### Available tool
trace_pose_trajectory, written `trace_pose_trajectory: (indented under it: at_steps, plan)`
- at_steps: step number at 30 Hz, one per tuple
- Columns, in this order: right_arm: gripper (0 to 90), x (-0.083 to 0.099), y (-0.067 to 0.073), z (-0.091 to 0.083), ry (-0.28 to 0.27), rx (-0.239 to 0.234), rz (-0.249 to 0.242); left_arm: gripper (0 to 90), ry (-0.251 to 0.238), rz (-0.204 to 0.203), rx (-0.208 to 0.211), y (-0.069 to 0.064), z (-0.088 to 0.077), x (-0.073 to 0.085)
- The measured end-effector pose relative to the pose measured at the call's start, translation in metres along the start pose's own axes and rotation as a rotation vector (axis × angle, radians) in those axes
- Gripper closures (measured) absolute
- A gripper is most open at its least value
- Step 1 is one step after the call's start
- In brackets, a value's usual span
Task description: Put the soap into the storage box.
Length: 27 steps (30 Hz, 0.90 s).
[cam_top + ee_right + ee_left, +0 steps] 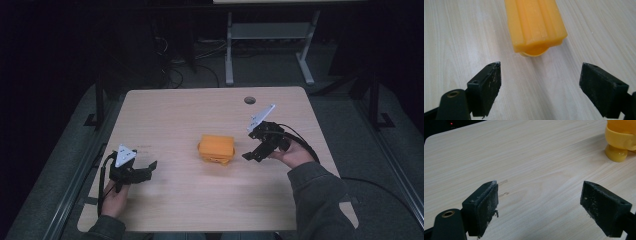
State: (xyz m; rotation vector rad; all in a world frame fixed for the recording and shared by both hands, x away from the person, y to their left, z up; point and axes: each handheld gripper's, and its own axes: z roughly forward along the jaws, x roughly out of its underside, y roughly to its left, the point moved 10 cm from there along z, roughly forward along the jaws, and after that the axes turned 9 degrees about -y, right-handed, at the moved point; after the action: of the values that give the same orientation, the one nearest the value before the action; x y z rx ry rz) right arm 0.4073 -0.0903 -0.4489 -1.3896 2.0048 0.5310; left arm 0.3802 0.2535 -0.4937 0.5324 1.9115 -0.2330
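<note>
An orange-yellow plastic block-shaped object (216, 148) lies near the middle of the wooden table (175, 115). My right gripper (251, 156) sits just right of it, open, jaws pointing at it with nothing between them. In the right gripper view the orange object (535, 25) lies ahead of the open jaws, apart from them. My left gripper (150, 169) rests at the table's front left, open and holding nothing. In the left gripper view a yellow rounded part of the object (620, 141) shows at the top right, well beyond the jaws.
A round cable hole (250, 100) sits near the table's far edge. A white desk frame (270, 35) and cables stand on the dark floor behind. A cable (320, 160) trails from the right gripper over the table's right side.
</note>
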Motion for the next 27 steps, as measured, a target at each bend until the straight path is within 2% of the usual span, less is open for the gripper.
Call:
trace_pose_trajectory:
  at_steps: [6,9,27]
  plan:
    - [17.2,0.010,0.000,-0.001,0.012,0.000,0.019,14.1,0.000,0.002,0.000,0.000,0.000,0.000]
    - [17.3,0.010,0.001,-0.003,-0.002,0.003,0.023,14.1,0.000,0.003,0.000,0.000,0.000,0.000]
    - [17.2,0.035,0.006,-0.004,0.002,0.000,0.072,14.1,0.003,0.002,0.001,-0.001,0.001,0.000]
